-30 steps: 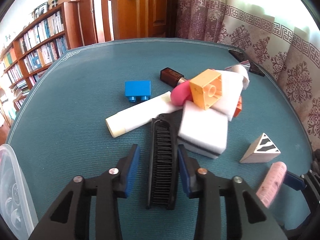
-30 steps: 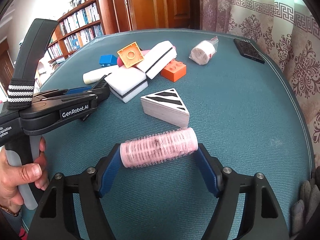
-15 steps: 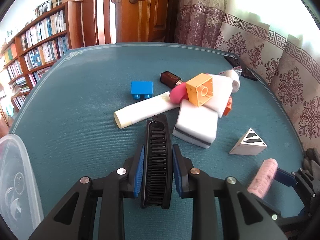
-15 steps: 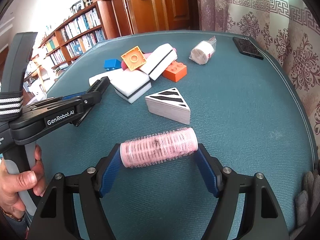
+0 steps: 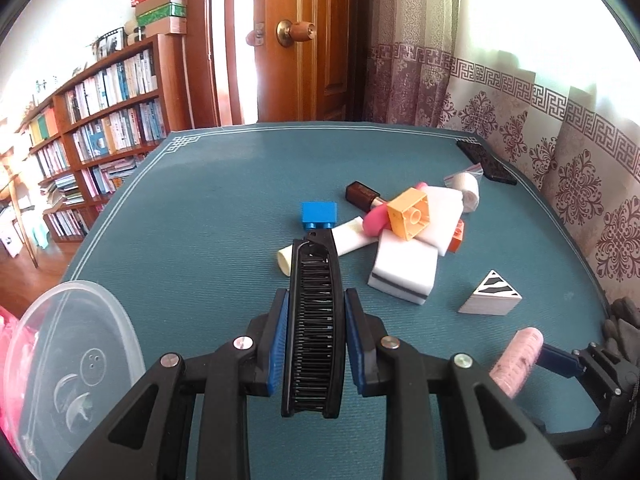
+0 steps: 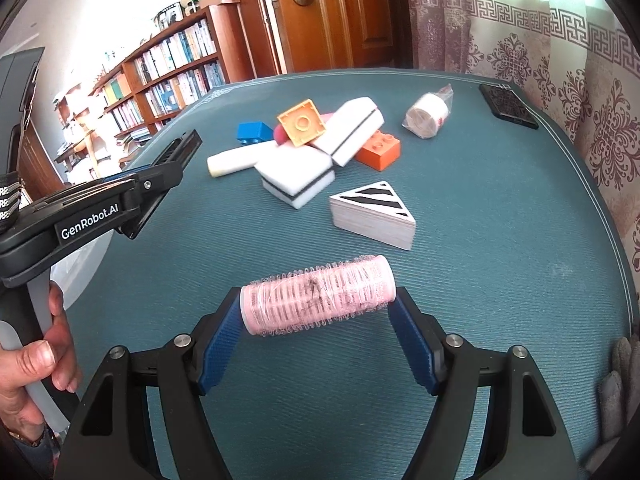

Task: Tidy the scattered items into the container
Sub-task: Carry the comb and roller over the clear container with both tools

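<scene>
In the left wrist view the left gripper (image 5: pixel 313 342) clamps a black comb (image 5: pixel 313 320), apparently lifted, container (image 5: pixel 68 376) at its left; in the right view, the right gripper (image 6: pixel 318 330) grips a pink roller (image 6: pixel 318 300) endwise.

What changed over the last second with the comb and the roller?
The left tongs closed on the comb and lifted it off the table, toward the container. The right tongs kept holding the roller. The pile did not move.
</scene>
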Available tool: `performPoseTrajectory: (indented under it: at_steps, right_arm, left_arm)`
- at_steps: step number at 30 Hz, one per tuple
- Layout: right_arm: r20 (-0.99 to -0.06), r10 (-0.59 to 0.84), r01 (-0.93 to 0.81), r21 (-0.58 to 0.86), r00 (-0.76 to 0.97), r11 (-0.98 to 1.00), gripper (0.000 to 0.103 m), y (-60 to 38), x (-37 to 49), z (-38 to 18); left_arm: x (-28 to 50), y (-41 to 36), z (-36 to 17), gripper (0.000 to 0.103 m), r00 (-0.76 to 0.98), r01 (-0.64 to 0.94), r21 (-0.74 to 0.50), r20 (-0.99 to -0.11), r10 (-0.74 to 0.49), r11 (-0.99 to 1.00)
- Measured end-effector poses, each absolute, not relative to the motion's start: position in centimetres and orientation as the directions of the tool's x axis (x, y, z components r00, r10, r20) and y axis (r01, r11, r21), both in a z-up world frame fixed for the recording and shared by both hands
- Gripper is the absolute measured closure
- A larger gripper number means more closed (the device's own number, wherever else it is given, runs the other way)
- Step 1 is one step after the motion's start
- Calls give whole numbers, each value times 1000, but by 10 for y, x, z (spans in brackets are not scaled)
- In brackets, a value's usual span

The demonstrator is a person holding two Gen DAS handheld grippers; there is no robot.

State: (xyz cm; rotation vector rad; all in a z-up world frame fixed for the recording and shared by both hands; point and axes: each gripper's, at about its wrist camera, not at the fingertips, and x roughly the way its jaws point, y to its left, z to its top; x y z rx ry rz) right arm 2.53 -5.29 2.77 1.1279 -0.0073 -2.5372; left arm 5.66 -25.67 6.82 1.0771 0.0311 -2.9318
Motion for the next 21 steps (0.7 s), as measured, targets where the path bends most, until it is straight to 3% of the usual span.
performPoseTrajectory:
  at_steps: [21]
  right_arm:
    - [-692, -446, 508, 133, -567, -851, 27, -151, 44, 45]
  left_arm:
    - [115, -363, 83, 73, -773, 263, -13, -602, -202, -965]
